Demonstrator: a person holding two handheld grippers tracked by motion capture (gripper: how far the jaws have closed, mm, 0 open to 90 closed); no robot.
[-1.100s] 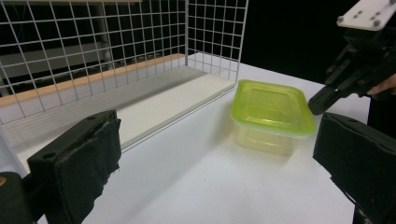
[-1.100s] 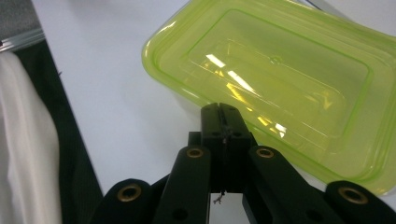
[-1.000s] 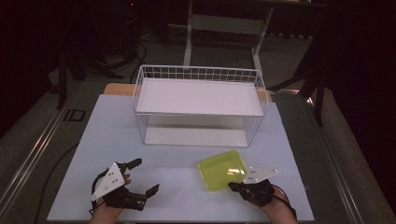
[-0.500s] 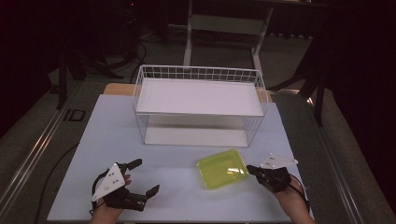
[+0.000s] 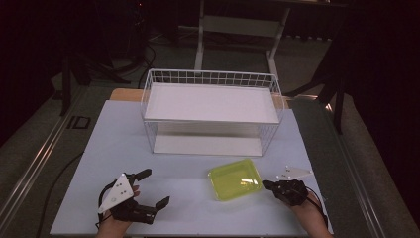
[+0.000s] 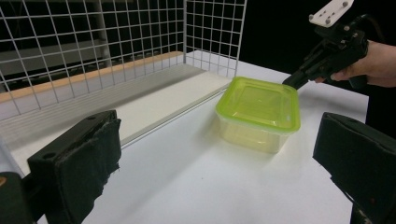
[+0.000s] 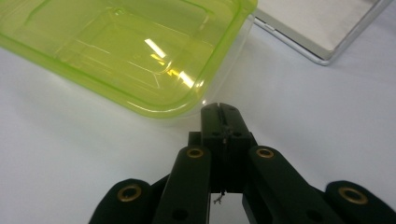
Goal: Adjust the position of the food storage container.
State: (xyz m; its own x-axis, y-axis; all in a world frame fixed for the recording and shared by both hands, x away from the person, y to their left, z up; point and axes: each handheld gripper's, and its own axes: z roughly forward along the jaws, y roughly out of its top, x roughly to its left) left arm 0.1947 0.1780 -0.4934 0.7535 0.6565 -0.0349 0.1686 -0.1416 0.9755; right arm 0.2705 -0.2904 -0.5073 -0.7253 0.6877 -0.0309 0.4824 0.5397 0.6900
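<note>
One box (image 5: 236, 179) with a green lid sits on the bench (image 5: 188, 208), just ahead of my right tool (image 7: 219, 108), whose jaws are clenched on nothing, tips just off the box's near corner. My left tool (image 5: 148, 191) is released, jaws wide, well to the box's other side. One wire rack (image 5: 210, 111) stands beyond both tools, its shelf bare. Judged progress: early; the box is not gripped or lifted, and shelving it seems left to do.

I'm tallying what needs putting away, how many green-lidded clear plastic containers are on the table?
1. The green-lidded clear plastic container sits on the white table in front of the white wire basket, just beyond the right gripper's closed tips. None seems hidden.
</note>
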